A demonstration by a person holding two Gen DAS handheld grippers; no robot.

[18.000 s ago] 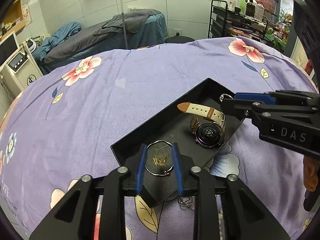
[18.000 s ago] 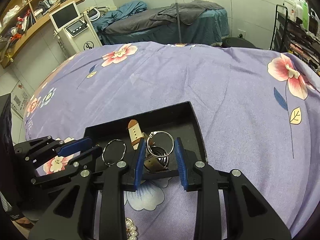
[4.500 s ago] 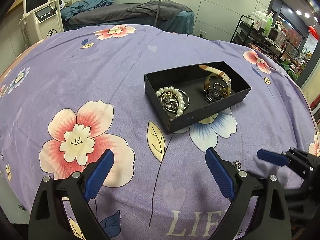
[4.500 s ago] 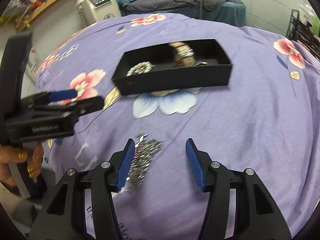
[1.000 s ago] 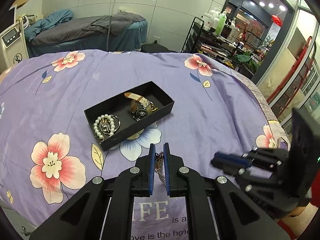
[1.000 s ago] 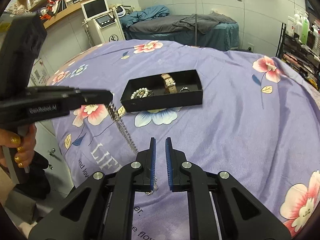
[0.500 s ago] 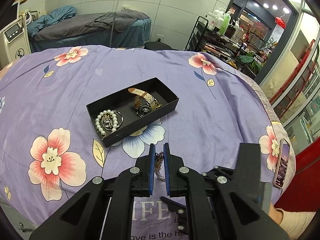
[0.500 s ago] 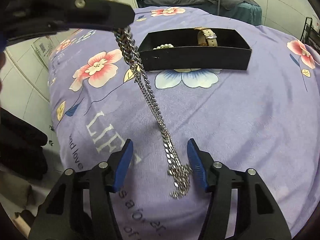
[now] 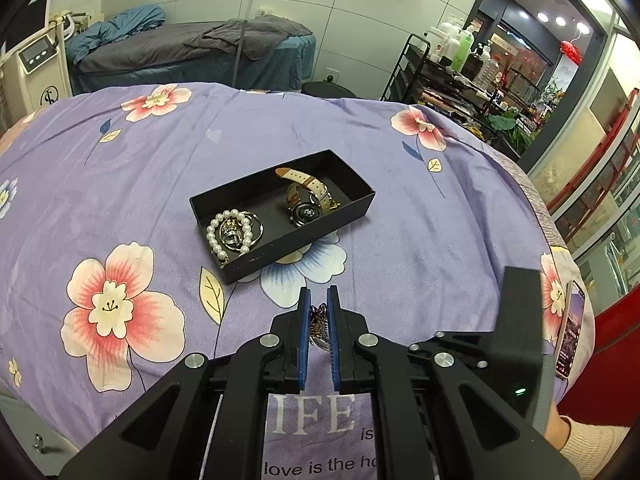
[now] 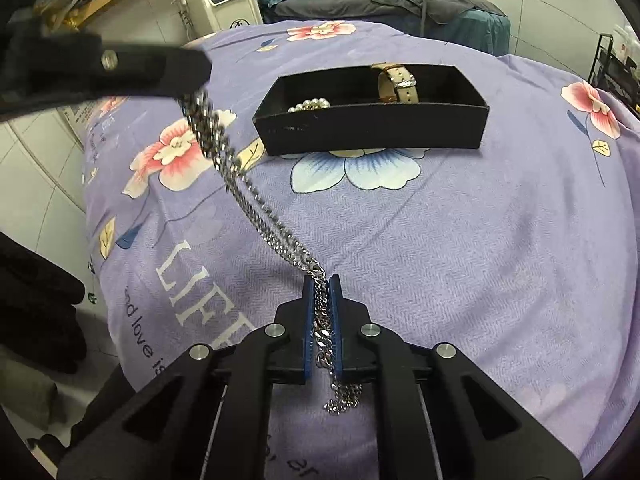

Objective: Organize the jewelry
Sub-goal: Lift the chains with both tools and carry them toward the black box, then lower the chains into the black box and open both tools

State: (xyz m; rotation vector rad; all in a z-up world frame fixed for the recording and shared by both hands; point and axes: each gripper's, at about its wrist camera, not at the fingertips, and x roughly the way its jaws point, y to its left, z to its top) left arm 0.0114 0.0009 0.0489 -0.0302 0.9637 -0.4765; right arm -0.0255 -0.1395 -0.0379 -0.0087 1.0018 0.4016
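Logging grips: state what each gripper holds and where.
Both hold the chain. The left gripper pinches its upper end; the right gripper pinches near its lower end, with a short tail hanging.

L tongs (image 9: 318, 306) & R tongs (image 10: 321, 286) both clamped, close together.

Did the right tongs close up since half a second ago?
Yes. The right tongs were spread wide beside the silver chain; now they pinch it, over the same purple cloth.

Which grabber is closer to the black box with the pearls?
Hard to tell. The left gripper and the right gripper both hold the silver chain, in front of the black box, touching neither.
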